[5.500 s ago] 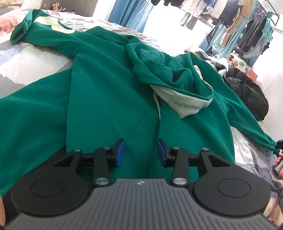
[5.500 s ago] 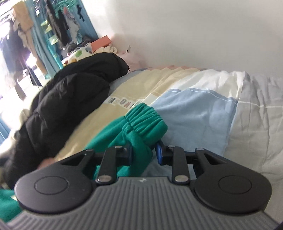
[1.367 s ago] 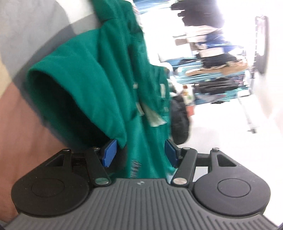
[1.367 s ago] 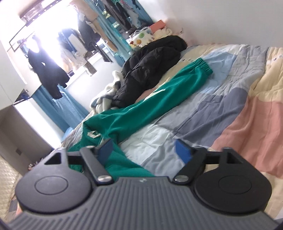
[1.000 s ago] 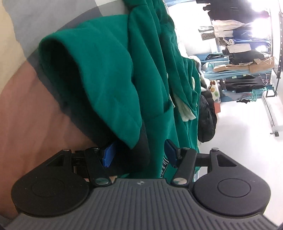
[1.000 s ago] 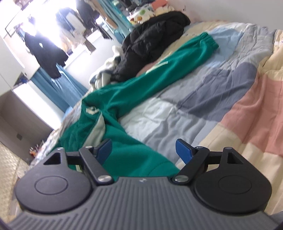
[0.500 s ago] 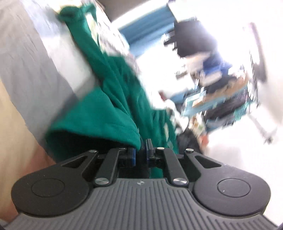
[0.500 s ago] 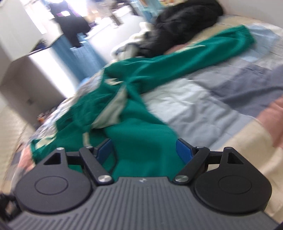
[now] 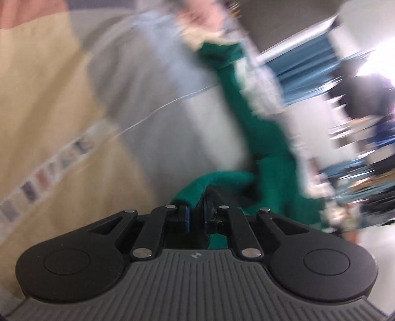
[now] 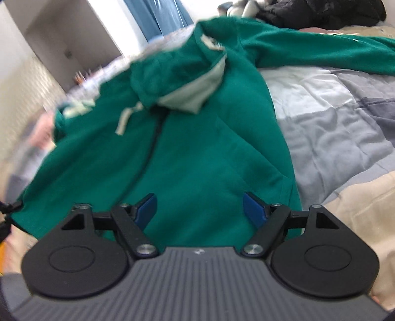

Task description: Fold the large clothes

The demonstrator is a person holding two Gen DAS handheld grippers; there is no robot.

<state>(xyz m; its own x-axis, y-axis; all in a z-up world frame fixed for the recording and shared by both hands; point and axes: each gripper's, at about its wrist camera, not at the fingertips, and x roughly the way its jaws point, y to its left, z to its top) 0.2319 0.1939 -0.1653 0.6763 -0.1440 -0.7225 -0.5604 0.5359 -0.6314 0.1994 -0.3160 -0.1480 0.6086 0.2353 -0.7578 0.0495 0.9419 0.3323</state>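
The hoodie point(image 10: 187, 148) lies spread on the quilt point(image 10: 345, 128), with a jacket point(image 10: 321, 11) behind it

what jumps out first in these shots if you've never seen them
A big green zip-up hoodie with a pale-lined hood sprawls across the patchwork quilt, filling the right wrist view. The left gripper has its jaws shut on a green fabric edge; the right gripper hangs open above the hem.

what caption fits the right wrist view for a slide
Open right hand-held gripper poised over the green hoodie spread on a patchwork quilt.
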